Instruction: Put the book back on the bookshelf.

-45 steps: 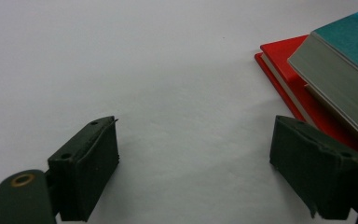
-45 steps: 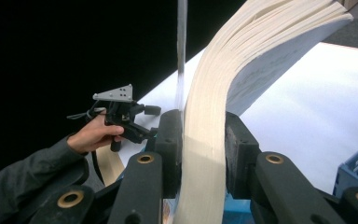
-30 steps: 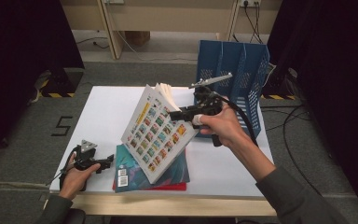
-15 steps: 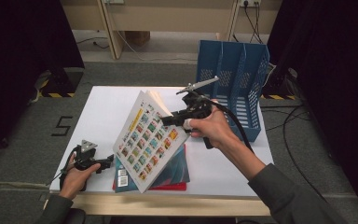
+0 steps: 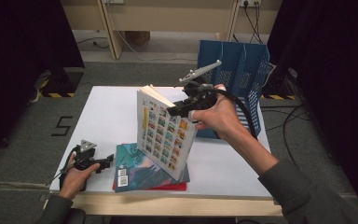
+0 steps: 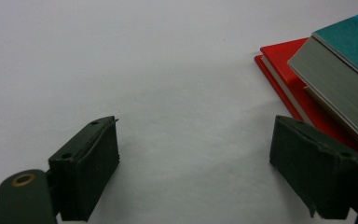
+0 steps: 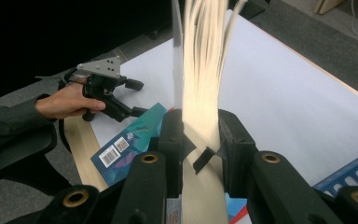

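White desk [image 5: 112,116] on a grey floor, with a picture book [image 5: 165,133] held up over a pile of books.

At the 1 o'clock corner of the desk stands a blue file rack [image 5: 242,70]. The right gripper [image 5: 179,108] has its fingers [image 7: 172,135] clenched on the top edge of the picture book; in the right gripper view the pale pages rise straight up between the two fingers. The book stands tilted, with its lower edge resting on a teal book [image 5: 140,170], which lies on a red book [image 5: 168,186] at 6 o'clock. The left gripper [image 5: 106,161] rests on the desk at 8 o'clock, just beside the pile, its fingers [image 6: 86,170] released and wide apart, with bare desk between them.
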The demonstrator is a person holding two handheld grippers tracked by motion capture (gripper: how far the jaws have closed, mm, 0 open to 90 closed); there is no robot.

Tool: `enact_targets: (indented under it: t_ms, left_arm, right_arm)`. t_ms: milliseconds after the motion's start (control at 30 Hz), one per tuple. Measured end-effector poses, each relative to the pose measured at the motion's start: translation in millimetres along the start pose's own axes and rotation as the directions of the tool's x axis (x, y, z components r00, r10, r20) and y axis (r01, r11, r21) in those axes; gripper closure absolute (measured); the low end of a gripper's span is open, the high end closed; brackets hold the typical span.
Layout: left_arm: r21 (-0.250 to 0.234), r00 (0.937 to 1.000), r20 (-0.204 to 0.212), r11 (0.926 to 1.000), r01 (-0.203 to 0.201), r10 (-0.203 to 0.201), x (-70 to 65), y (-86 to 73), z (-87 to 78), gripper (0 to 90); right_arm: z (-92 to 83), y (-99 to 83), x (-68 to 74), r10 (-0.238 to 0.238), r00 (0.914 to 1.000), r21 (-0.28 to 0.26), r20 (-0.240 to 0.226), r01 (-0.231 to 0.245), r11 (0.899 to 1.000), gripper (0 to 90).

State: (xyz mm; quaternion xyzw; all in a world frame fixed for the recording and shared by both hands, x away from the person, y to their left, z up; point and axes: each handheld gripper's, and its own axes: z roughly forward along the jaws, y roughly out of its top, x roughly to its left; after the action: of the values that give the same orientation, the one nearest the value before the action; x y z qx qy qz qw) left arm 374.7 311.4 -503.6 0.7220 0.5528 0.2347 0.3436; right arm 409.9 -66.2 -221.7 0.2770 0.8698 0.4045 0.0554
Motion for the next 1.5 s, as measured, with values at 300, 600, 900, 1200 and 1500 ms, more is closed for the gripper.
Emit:
enact_targets:
  t_ms: [300, 600, 900, 1200, 1500]
  left_arm:
    - [-0.002, 0.9999, 0.009, 1.0000, 0.009, -0.009, 1.4, -0.2, -0.5, 14.7]
    - [-0.002, 1.0000, 0.006, 1.0000, 0.004, -0.004, 0.7, -0.2, -0.2, 14.7]
    - [-0.003, 0.9999, 0.013, 1.0000, 0.006, -0.006, 1.4, -0.3, -0.4, 14.7]
    - [-0.011, 0.9995, 0.022, 0.9997, 0.023, -0.023, 3.3, -0.5, -0.7, 14.8]
    - [-0.010, 0.9992, 0.026, 0.9995, 0.030, -0.029, 4.1, -0.5, -1.1, 14.8]
  right_arm:
    - [3.0, -24.2, -10.8, 0.155, 0.9835, -0.054, -0.094, -0.160, 0.986, 65.0]
    - [5.4, -61.6, -12.5, 0.238, 0.9673, -0.217, -0.088, -0.252, 0.943, 65.7]
    - [12.9, -65.0, -6.0, 0.174, 0.9824, -0.282, -0.069, -0.186, 0.941, 73.7]
    - [10.7, -65.8, -25.8, 0.236, 0.9626, -0.371, -0.133, -0.269, 0.889, 73.7]
    - [-17.9, -70.9, -42.9, 0.295, 0.9454, -0.467, -0.139, -0.325, 0.822, 73.8]
